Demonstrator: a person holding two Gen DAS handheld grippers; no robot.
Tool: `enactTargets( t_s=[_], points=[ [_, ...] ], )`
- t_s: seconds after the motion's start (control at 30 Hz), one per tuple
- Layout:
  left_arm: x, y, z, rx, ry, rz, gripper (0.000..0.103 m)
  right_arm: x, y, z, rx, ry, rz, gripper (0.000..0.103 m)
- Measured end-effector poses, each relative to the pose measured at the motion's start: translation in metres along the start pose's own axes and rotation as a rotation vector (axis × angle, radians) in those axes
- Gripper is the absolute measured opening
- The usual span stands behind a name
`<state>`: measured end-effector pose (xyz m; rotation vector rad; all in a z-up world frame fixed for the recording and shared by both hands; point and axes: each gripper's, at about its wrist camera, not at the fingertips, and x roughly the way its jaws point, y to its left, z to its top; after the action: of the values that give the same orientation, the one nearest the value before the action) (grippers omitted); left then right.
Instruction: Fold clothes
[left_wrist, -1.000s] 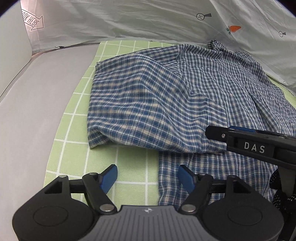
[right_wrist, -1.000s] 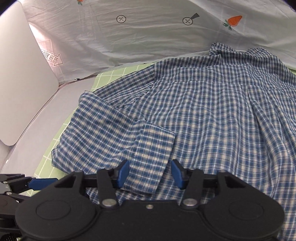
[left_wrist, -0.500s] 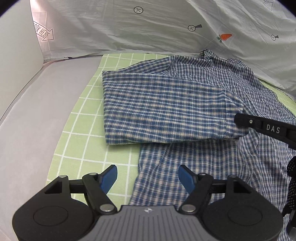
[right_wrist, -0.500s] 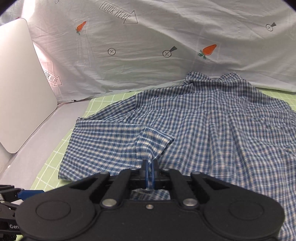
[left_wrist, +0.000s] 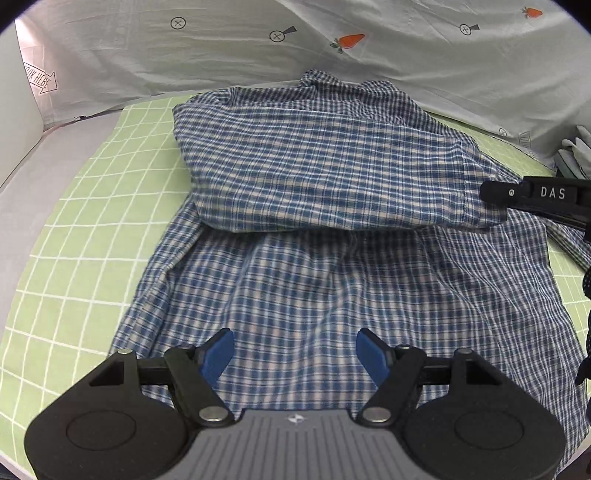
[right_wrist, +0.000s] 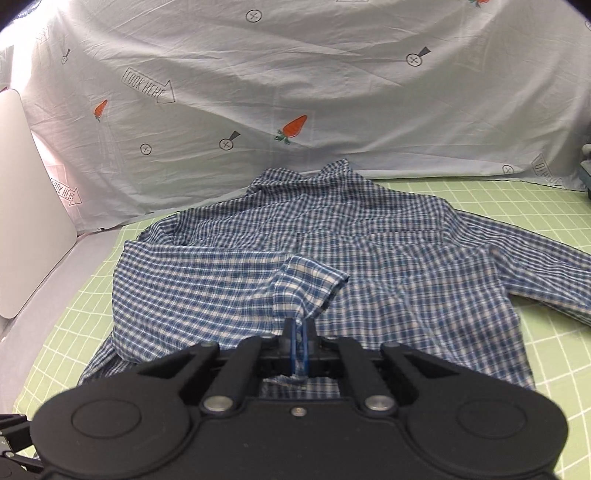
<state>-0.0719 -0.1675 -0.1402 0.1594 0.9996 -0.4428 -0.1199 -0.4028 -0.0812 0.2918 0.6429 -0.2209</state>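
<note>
Pale bedsheet backdrop (right_wrist: 332, 74) hangs across 10 to 2 o'clock, printed with carrots, arrows reading "LOOK HERE", crossed circles. Green grid-lined mat (left_wrist: 85, 229) covers the work surface. Grey surface (left_wrist: 22, 192) at 9 o'clock. White rounded board (right_wrist: 22, 229) leans upright there.

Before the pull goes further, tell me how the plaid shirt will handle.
Probably floppy: the plaid shirt wrinkles and drapes from the right gripper. Likely light, since a pinch on the cuff lifts the sleeve.
</note>
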Motion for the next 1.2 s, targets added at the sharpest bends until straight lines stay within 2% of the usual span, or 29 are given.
enactTargets(
  t_s=[0.17, 0.53, 0.63, 0.83, 1.03, 1.2],
  points=[
    [0.006, -0.038, -0.006, -0.039, 0.015, 0.032, 0.074, -0.013, -0.044, 0.001, -0.001, 0.0, 0.007, 0.004],
    [0.033, -0.101, -0.015, -0.134, 0.093, 0.131, 0.074, -0.011, -0.116, 0.004, -0.051, 0.03, 0.046, 0.004],
    [0.04, -0.116, -0.014, -0.127, 0.102, 0.185, 0.079, -0.006, -0.133, 0.005, -0.055, 0.038, 0.048, 0.004],
    [0.049, -0.125, -0.006, -0.17, 0.115, 0.217, 0.089, 0.008, -0.158, 0.011, -0.06, 0.034, 0.046, 0.004],
    [0.056, -0.124, -0.001, -0.208, 0.151, 0.247, 0.097, 0.01, -0.185, 0.025, -0.058, -0.017, -0.023, 0.003],
    [0.058, -0.121, -0.002, -0.237, 0.163, 0.251, 0.103, 0.013, -0.214, 0.036, -0.037, -0.047, -0.116, 0.003]
  ],
)
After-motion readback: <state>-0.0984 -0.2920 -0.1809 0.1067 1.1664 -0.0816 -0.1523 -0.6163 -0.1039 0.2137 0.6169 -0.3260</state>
